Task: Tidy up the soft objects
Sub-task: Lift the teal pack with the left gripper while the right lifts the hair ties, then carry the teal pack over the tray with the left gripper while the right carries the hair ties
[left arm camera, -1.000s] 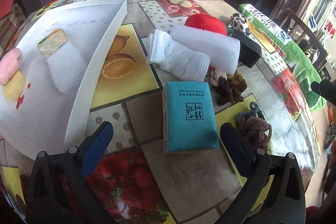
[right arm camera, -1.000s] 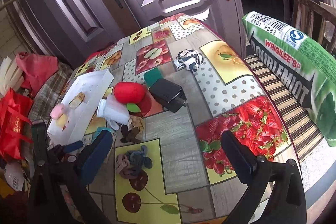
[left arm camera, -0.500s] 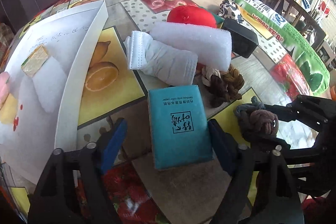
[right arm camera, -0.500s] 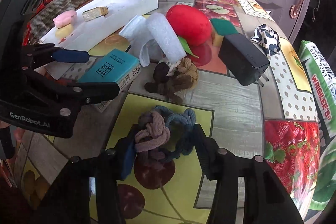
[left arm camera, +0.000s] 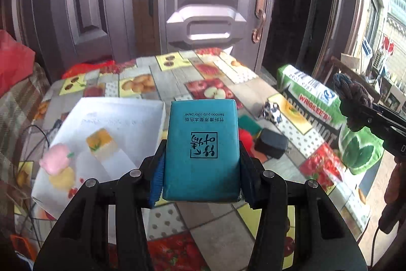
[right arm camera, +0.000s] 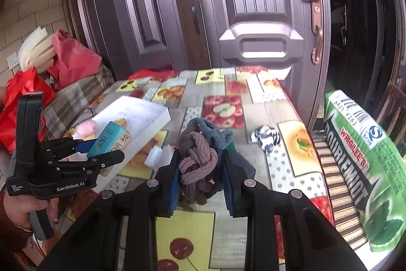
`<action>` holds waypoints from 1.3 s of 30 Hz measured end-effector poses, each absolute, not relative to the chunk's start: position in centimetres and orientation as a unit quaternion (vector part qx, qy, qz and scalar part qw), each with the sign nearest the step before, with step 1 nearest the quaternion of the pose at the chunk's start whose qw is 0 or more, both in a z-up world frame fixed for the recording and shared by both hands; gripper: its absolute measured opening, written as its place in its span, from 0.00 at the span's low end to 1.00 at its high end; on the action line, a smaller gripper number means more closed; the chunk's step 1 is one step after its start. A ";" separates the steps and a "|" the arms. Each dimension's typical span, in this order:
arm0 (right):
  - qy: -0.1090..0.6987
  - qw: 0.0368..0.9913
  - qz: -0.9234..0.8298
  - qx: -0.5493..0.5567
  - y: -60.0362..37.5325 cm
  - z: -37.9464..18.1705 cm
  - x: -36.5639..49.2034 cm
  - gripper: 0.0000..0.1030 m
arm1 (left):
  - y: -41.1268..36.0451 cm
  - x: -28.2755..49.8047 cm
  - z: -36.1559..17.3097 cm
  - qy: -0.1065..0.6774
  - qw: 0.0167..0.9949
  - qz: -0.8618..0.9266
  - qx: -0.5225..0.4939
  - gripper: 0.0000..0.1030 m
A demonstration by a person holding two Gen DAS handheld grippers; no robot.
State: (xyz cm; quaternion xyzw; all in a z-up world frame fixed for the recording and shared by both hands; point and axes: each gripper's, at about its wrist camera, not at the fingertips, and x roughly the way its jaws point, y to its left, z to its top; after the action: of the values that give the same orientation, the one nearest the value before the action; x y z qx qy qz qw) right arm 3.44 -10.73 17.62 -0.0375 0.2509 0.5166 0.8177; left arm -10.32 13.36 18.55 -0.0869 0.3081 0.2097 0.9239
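Observation:
A teal tissue pack (left arm camera: 203, 123) sits between the blue pads of my left gripper (left arm camera: 202, 172), lifted off the fruit-print table (left arm camera: 228, 233). The jaws are still closing and the pads press on the pack's sides. My right gripper (right arm camera: 200, 182) is shut on a knotted bundle of mauve and blue-grey cords (right arm camera: 196, 156), also held in the air. In the right wrist view the left gripper (right arm camera: 101, 149) and its pack (right arm camera: 109, 137) hang at the left. A white tray (left arm camera: 114, 118) holds a pink plush (left arm camera: 57, 161) and a yellow cube (left arm camera: 101, 141).
On the table behind the pack lie a red plush (left arm camera: 244, 137), a black charger (left arm camera: 271, 144) and a cow-patterned cloth (left arm camera: 272, 111). A green bag (left arm camera: 330, 118) rests on a chair at the right. A white roll (right arm camera: 157, 154) lies near the tray. A door stands behind.
Both grippers went from wide open to closed, the left on the teal pack and the right on the knotted cords. Both then rose off the table and tilted up toward the door.

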 end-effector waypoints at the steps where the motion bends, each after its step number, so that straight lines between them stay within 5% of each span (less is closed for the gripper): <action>1: 0.227 0.824 0.519 -0.020 -11.0 19.6 3.4 0.27 | 13.9 -11.1 21.1 0.283 0.930 0.221 -0.082 0.48; 8: 0.067 0.834 0.535 0.116 -14.0 31.6 2.0 0.27 | 16.3 -19.0 32.4 0.157 0.945 0.275 -0.079 0.48; 39: 0.136 0.745 0.652 0.042 -2.1 29.6 -5.3 0.28 | 23.5 -26.6 26.4 0.169 0.896 0.374 -0.168 0.48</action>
State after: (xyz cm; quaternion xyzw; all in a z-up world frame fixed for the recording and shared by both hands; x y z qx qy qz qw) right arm -5.31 -2.12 29.63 0.0420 0.1361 0.6521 0.7446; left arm -26.56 23.48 26.38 -0.1676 0.1694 0.3743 0.8962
